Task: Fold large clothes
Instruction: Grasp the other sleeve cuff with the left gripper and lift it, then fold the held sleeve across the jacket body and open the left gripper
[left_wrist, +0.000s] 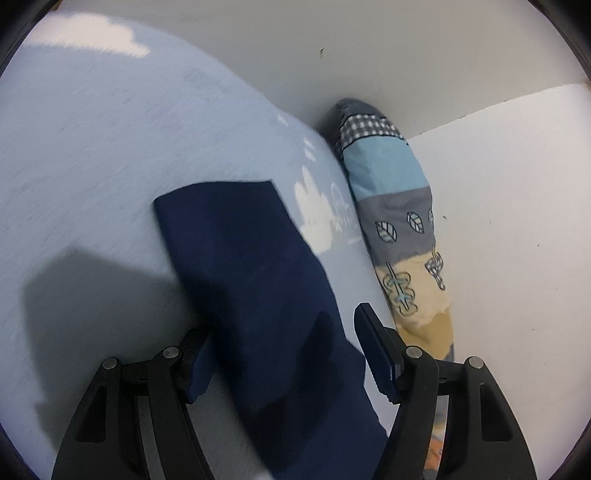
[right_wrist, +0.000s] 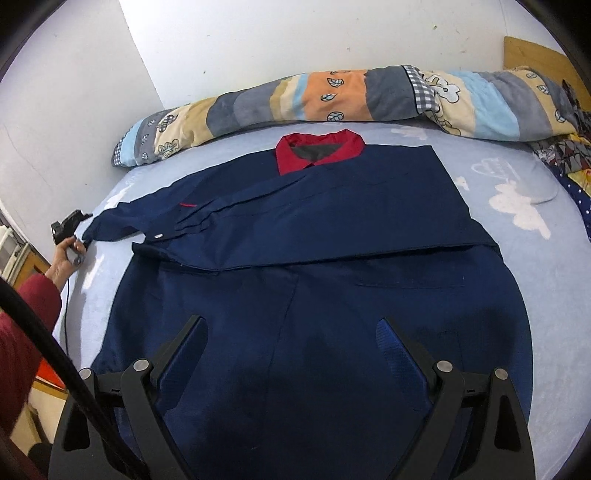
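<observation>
A navy jacket (right_wrist: 332, 229) with a red collar (right_wrist: 317, 151) lies spread flat on the bed, its upper half folded across. One long sleeve (right_wrist: 155, 214) reaches out to the left. In the left wrist view this sleeve (left_wrist: 243, 266) runs between the fingers of my left gripper (left_wrist: 284, 332). The jaws stand apart, and a strip of sheet shows between the cloth and the right finger (left_wrist: 373, 347). A hand holds that left gripper (right_wrist: 70, 225) at the cuff in the right wrist view. My right gripper (right_wrist: 291, 322) hovers open over the jacket's lower part with nothing between its fingers.
The light blue sheet (left_wrist: 92, 147) with white cloud prints covers the bed (right_wrist: 517, 206). A rolled patchwork quilt (right_wrist: 332, 96) lies along the white wall (left_wrist: 399, 221). Patterned cloths (right_wrist: 569, 155) and a wooden headboard (right_wrist: 532, 51) are at the far right. A red sleeve (right_wrist: 26, 314) is at the left edge.
</observation>
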